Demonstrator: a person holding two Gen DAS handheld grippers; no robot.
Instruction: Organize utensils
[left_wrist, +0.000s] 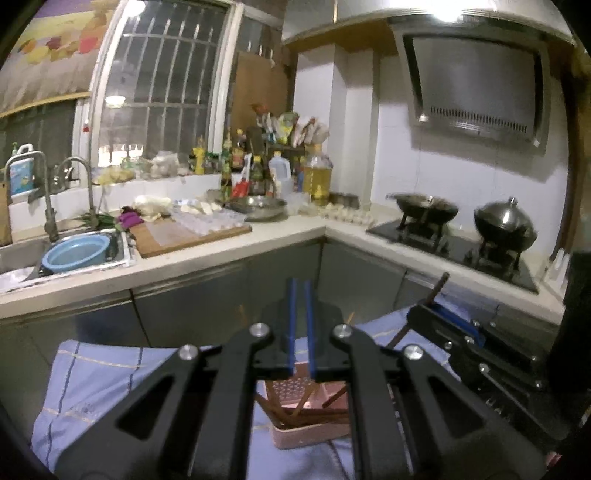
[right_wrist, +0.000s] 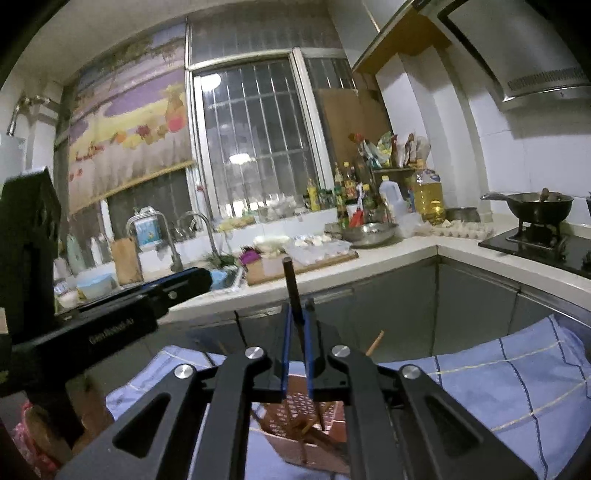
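The basket sits mostly behind the left tool, so only part of its perforated floor and near rim shows; how many chopsticks lie in it cannot be told. The lower end of the dark chopstick is lost behind the right tool. The cloth runs off the picture's right edge. Labels on the bottles are too small to read. The pots are blurred.
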